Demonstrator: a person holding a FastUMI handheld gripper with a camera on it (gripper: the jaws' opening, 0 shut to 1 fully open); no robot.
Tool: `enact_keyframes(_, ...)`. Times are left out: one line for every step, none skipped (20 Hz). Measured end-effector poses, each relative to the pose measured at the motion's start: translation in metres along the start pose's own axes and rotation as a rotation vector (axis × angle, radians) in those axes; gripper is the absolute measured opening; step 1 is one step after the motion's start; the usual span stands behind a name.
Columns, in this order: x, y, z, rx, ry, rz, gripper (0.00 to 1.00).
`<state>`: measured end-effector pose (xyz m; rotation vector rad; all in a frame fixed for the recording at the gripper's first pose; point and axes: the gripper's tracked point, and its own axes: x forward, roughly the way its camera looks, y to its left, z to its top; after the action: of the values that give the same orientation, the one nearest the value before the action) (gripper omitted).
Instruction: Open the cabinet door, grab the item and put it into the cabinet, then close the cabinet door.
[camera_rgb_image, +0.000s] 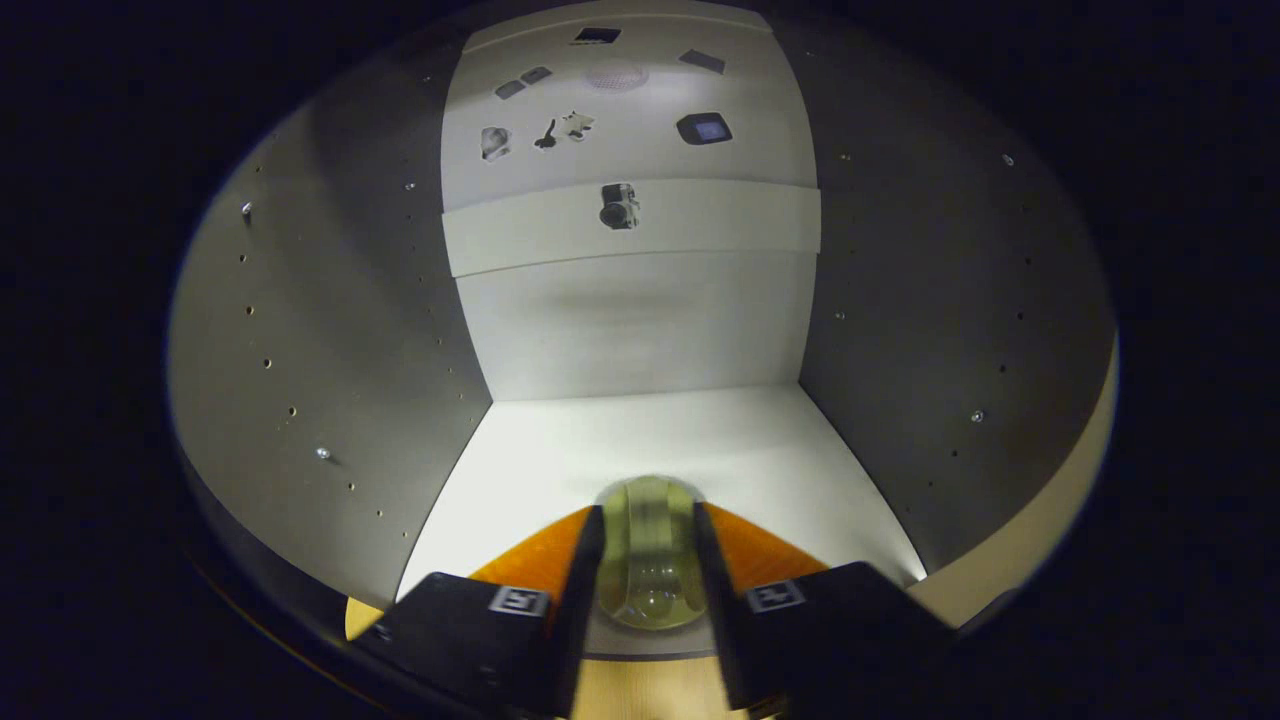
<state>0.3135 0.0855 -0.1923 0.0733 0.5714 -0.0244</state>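
I am looking into the open white cabinet (640, 330), with its floor (640, 440), back wall and both side walls around me. My gripper (648, 520) is shut on a clear, yellowish-green glass item (650, 560), which lies lengthwise between the two orange-and-black fingers (560, 560). The item's rounded far end pokes just past the fingertips, low over the front part of the cabinet floor. I cannot tell whether the item touches the floor.
The side walls (330, 360) carry rows of small shelf-pin holes and a few screws. A white band (630, 225) crosses the back wall with a small metal fitting on it; several dark stickers sit above it. The cabinet's pale front edge (1010, 570) curves at lower right.
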Motion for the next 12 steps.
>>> enact_keyframes(-0.002,0.000,0.000,-0.012,-0.004,-0.004,0.70)
enact_keyframes(-0.004,-0.001,0.003,-0.022,-0.014,-0.011,0.85)
enact_keyframes(-0.008,-0.002,0.005,-0.028,-0.031,-0.015,0.99)
enact_keyframes(-0.009,-0.002,0.008,-0.028,-0.048,-0.017,1.00)
enact_keyframes(-0.015,-0.001,0.010,-0.024,-0.060,-0.015,1.00)
enact_keyframes(-0.022,0.000,0.014,-0.019,-0.075,-0.011,1.00)
enact_keyframes(-0.029,-0.001,0.017,-0.016,-0.093,-0.009,1.00)
enact_keyframes(-0.038,0.000,0.022,-0.017,-0.119,-0.004,1.00)
enact_keyframes(-0.051,0.001,0.026,-0.017,-0.148,0.002,1.00)
enact_keyframes(-0.065,0.001,0.030,-0.016,-0.178,0.010,1.00)
enact_keyframes(-0.081,0.002,0.034,-0.011,-0.214,0.017,1.00)
enact_keyframes(-0.099,0.002,0.038,-0.004,-0.249,0.026,1.00)
